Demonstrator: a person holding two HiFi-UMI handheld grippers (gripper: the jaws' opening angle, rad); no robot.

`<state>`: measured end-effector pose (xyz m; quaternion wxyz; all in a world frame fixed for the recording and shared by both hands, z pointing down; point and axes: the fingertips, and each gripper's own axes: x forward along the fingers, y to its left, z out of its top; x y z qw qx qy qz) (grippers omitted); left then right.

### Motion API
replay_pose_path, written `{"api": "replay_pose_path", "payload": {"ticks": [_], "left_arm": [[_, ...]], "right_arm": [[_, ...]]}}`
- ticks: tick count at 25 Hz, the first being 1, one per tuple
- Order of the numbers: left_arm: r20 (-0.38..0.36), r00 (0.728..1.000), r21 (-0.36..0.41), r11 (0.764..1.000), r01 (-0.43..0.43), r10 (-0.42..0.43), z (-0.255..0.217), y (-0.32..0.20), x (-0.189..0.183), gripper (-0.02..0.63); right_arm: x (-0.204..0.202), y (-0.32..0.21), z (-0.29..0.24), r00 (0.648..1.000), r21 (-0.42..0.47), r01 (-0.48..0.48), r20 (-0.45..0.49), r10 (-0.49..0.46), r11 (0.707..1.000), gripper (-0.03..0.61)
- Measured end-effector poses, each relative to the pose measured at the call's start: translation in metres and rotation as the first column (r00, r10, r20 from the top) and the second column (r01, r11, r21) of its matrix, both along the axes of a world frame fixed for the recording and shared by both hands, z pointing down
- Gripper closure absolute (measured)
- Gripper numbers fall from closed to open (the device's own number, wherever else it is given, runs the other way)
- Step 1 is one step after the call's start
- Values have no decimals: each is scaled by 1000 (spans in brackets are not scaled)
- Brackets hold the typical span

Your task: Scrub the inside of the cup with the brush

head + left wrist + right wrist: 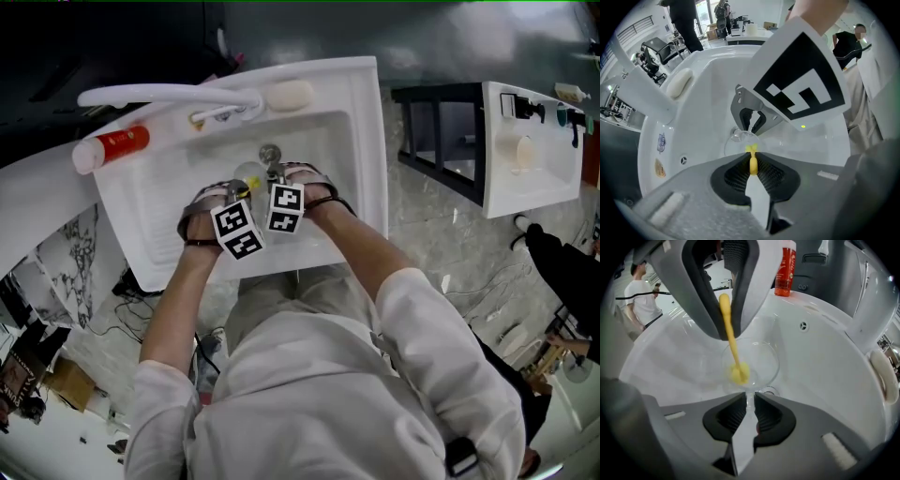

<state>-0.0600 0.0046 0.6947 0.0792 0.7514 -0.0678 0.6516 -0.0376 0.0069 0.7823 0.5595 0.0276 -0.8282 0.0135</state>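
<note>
Two grips carried all the risk here. Your right gripper [749,405] had its jaws drawn nearly together on the thin stem of the cup [764,363], a clear stemmed glass down in the basin of the sink [820,348]. Your left gripper [752,163] was clamped tight on the slim handle of the yellow brush [732,341], with the brush head sitting low inside the bowl. Pressing down hard while scrubbing could have levered the glass about that narrow stem and let it twist or slip from the pads. A sideways shove against the wall might well have snapped the stem. The handle could also have turned in your left pads if the head caught.
</note>
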Motion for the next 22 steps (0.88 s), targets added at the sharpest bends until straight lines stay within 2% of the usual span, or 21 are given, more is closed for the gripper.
{"api": "replay_pose_path", "payload": {"ticks": [6, 11, 17, 22], "left_arm": [[-42, 998, 4, 999, 38, -37, 8, -19, 11, 575], [-44, 998, 15, 999, 48, -47, 14, -30, 14, 577], [-11, 995, 33, 994, 102, -102, 14, -39, -8, 577], [37, 993, -6, 994, 110, -110, 18, -25, -30, 575]], "right_arm": [[-1, 0, 0, 1000, 5, -1, 5, 1, 1000, 529], [-1, 2, 0, 1000, -4, -4, 10, 4, 1000, 529], [-3, 0, 0, 1000, -11, -6, 17, 7, 1000, 529], [-5, 2, 0, 1000, -19, -4, 15, 4, 1000, 529]]}}
